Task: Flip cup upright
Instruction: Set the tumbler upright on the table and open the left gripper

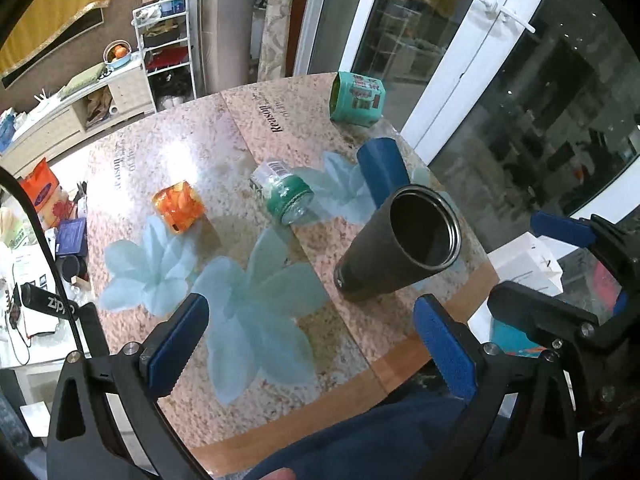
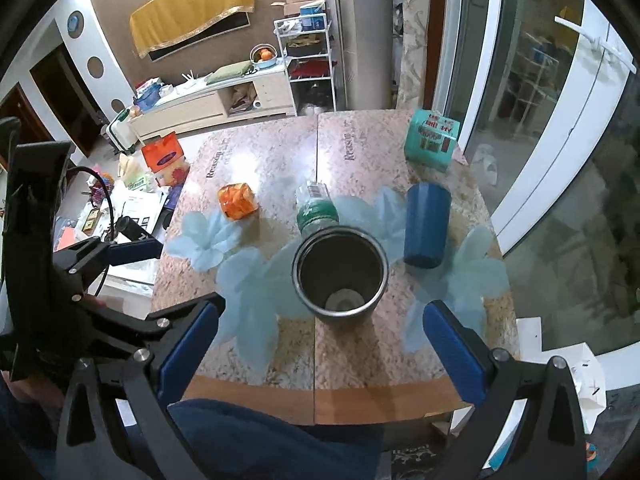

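The dark metal cup (image 2: 340, 276) stands upright, mouth up, on the speckled table (image 2: 360, 344) near its front edge, its base resting among pale blue flower prints. Just behind it lies a clear bottle with a green label (image 2: 316, 210) on its side, and to the right of the cup a blue cup (image 2: 426, 224) stands mouth down, apart from it. An orange jar (image 2: 238, 200) sits farther left, and a teal box (image 2: 431, 144) stands at the far right corner. The right gripper (image 2: 326, 344) hovers above the table's front edge with its jaws spread wide, holding nothing — the dark cup sits ahead between its blue fingers, untouched. The left gripper (image 1: 316, 344) also hangs over the table, jaws wide apart and empty, with the dark cup ahead and to its right.
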Available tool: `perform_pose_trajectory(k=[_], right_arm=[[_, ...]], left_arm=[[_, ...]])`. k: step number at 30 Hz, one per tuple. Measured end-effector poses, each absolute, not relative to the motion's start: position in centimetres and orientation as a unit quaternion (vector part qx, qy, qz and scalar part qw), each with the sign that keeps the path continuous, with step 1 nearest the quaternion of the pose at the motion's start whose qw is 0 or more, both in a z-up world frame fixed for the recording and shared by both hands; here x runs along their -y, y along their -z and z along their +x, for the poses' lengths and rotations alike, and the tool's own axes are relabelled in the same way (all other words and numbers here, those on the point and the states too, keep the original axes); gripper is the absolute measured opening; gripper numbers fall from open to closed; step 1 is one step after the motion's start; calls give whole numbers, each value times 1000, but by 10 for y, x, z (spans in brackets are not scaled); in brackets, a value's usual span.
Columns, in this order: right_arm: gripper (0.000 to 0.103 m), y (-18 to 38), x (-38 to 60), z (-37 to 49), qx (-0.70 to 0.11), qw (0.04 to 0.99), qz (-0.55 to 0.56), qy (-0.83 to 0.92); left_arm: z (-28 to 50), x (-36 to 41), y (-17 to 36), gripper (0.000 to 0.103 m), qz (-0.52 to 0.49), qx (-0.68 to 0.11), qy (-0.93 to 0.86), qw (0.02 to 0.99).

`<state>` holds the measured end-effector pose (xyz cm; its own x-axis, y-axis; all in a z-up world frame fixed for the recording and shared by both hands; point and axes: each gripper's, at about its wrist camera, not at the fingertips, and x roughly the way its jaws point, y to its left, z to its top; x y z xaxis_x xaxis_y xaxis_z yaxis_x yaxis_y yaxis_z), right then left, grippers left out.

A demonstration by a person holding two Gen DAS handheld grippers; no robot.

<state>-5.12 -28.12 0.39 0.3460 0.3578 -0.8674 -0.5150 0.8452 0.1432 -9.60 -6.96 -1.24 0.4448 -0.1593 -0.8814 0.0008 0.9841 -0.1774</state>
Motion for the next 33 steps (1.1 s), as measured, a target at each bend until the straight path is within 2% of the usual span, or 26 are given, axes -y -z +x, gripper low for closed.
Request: perform_pose_trajectory(k=[33], right_arm=[[103,-13,280,-52,-512,813,-72,-269]], left_arm=[[-89,60,20,103,-91,-531,36,842]])
